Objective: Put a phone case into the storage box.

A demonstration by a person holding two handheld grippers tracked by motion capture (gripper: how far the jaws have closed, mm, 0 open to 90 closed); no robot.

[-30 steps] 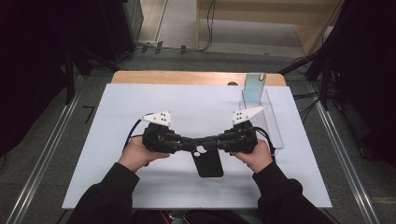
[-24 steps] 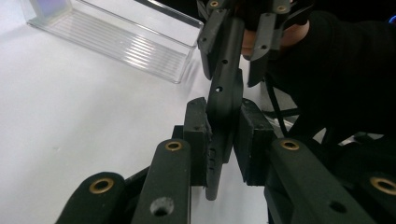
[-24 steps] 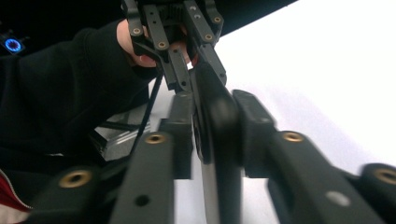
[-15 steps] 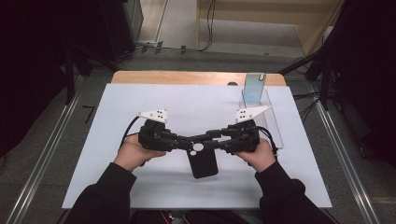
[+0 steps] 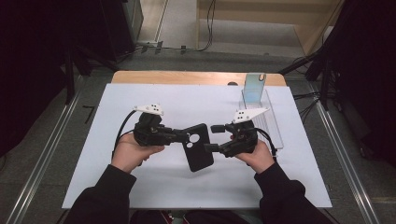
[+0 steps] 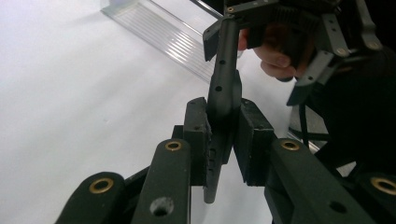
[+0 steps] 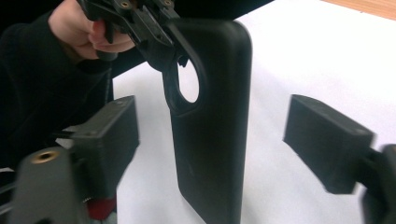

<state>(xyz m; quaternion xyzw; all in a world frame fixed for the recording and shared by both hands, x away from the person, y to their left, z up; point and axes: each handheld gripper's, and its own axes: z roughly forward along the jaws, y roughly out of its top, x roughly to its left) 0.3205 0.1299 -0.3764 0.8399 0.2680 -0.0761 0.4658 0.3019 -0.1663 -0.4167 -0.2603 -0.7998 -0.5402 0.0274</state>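
Observation:
A black phone case [image 5: 198, 147] with a round camera hole hangs over the white mat. My left gripper [image 5: 183, 136] is shut on its upper left edge. In the left gripper view both pads [image 6: 198, 135] press on the case's thin edge [image 6: 224, 88]. My right gripper [image 5: 211, 138] faces the case from the right, and its jaws have just been opening. In the right gripper view its pads [image 7: 109, 133] stand wide apart on either side of the case [image 7: 217, 98] without touching it. My left gripper [image 7: 154, 32] grips the case by the hole.
A clear ribbed stand [image 5: 270, 122] lies at the back right of the white mat [image 5: 140, 186], with a pale phone [image 5: 255, 87] upright at its far end. A wooden table edge [image 5: 187, 77] runs behind the mat. Dark floor and metal rails flank both sides.
The right gripper's jaws have spread apart and let go of the case. The case now hangs tilted from the left gripper alone, slightly higher than before.

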